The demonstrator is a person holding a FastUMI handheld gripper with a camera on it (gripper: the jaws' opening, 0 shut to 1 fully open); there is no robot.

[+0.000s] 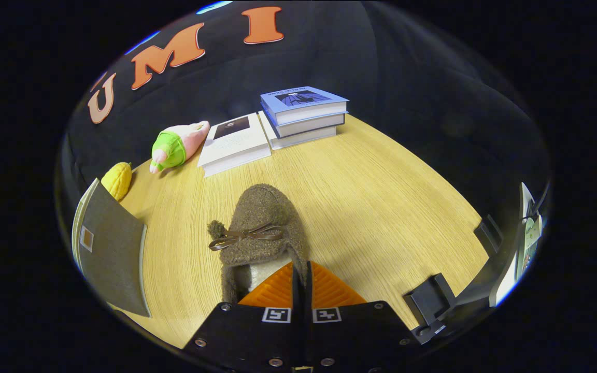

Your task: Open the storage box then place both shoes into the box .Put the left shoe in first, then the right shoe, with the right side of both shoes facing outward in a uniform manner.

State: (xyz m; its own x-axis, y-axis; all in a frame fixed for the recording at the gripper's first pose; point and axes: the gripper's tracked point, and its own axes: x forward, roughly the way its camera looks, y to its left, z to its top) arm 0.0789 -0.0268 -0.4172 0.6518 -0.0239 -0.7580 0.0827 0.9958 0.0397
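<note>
A: Gripper view. Shoe?
B: One brown fuzzy shoe (262,228) with a thin bow, pale lining, on the wooden table (381,207), toe pointing away.
A: Gripper?
B: The gripper (301,277) has its fingers pressed nearly together, pinching the shoe's heel rim on its right side.
A: Readable writing?
B: None legible; covers on the book stack (303,114) and the white book (236,142) are too small to read.
A: Others?
B: Plush toy (176,147), yellow corn toy (117,180), grey folder (112,248) to the left.
</note>
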